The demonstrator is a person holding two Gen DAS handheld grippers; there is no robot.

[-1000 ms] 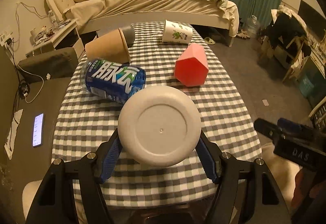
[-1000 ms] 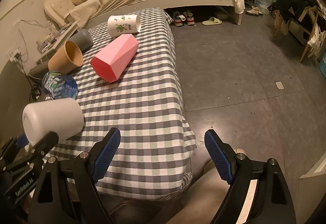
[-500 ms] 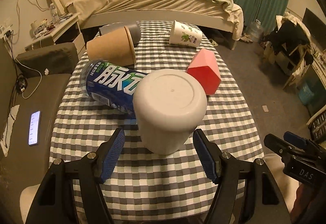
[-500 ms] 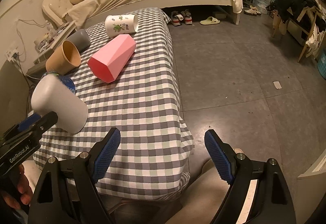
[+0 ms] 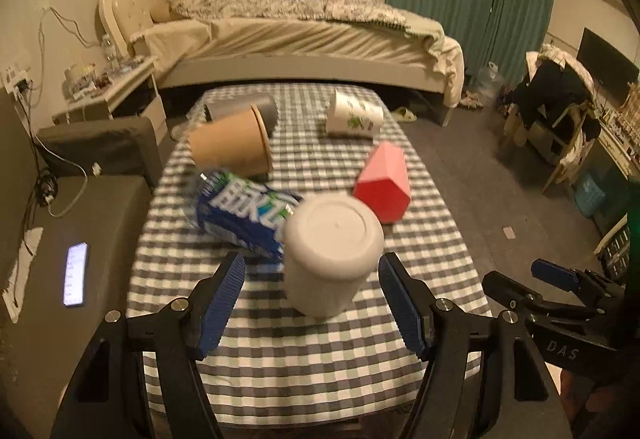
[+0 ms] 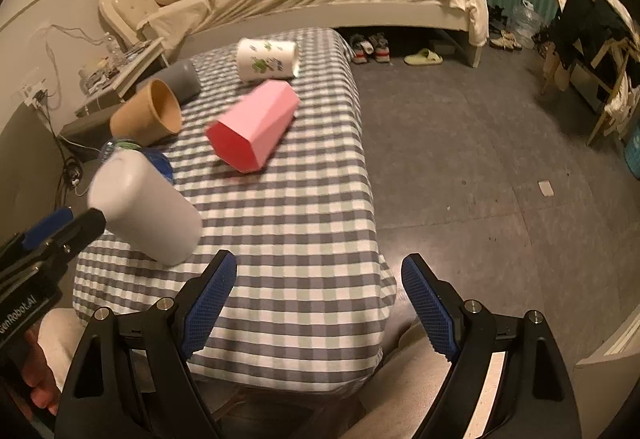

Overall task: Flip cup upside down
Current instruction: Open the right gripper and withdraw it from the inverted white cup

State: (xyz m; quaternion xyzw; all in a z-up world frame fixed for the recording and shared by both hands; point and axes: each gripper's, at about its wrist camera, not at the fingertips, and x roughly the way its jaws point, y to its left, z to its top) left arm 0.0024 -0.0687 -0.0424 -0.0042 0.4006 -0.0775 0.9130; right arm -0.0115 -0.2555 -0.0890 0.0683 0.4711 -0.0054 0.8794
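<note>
Standing upside down on the checked tablecloth (image 5: 304,343), the white cup (image 5: 330,253) shows its flat round base on top, with a raised ring and a small dot at the centre; its wall is smooth, matt and rounded at the shoulder. In the right wrist view the same cup (image 6: 146,207) appears tilted by the lens, its mouth end down on the cloth.

The left gripper (image 5: 312,289) has its jaws wide apart, one to each side of the cup's lower half, and a clear gap shows between each ribbed blue pad (image 5: 222,299) and the cup wall. It holds nothing. The cup sits just ahead of the fingertips, between them and slightly right of centre.

The right gripper (image 6: 318,303) is also spread wide and holds nothing, hanging over the near right corner of the table, well apart from the cup.

Just behind the cup lies a blue can (image 5: 240,217) on its side, glossy with white lettering, blurred. Behind it a brown paper cup (image 5: 230,147) lies on its side, and a grey cup (image 5: 244,107) lies just beyond. A pink faceted cup (image 5: 384,185), with angular flat sides, lies near the white cup's right. A white cup with green leaf prints (image 5: 354,115) lies at the far end. The cloth is soft, grey and white squares, draping over the edges.
</note>
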